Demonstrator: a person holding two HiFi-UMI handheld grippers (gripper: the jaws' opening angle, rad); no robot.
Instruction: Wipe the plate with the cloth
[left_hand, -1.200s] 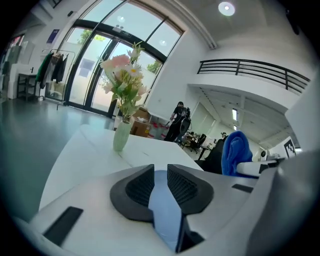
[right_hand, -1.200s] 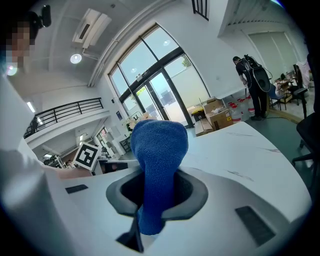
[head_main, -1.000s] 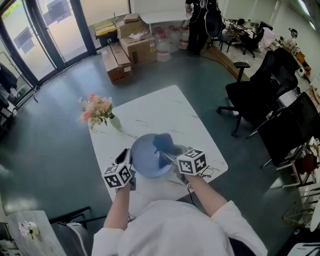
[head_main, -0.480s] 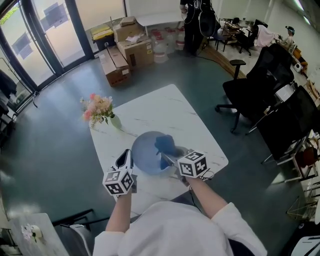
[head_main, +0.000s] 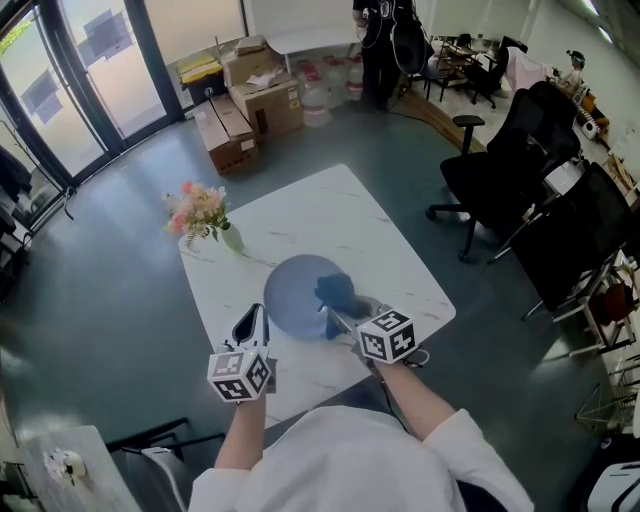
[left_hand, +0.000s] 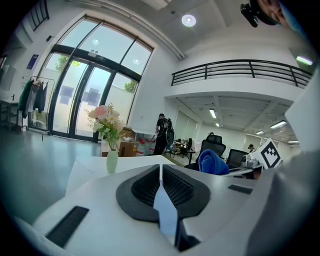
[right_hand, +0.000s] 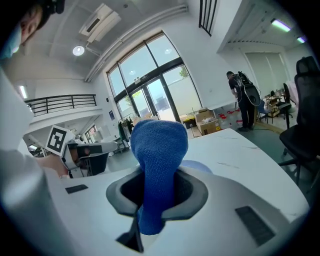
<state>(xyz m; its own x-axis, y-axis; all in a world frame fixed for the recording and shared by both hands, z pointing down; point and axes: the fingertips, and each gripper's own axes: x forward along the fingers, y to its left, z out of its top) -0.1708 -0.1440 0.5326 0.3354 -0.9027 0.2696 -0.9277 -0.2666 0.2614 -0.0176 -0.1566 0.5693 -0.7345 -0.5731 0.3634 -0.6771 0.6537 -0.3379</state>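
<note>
At the round pale-blue plate's (head_main: 290, 290) five o'clock, the right gripper (head_main: 328, 316) pinched the bunched blue cloth (head_main: 338, 290) to wipe; the left gripper (head_main: 252, 322) hovered closed, empty, at seven.

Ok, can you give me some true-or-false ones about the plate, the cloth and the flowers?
1. The right tool holds the blue cloth. True.
2. The left tool grips the plate. False: it is shut with nothing in it.
3. The flowers stand on the plate. False: they stand in a vase on the table, apart from the plate.
4. The plate is blue. True.
</note>
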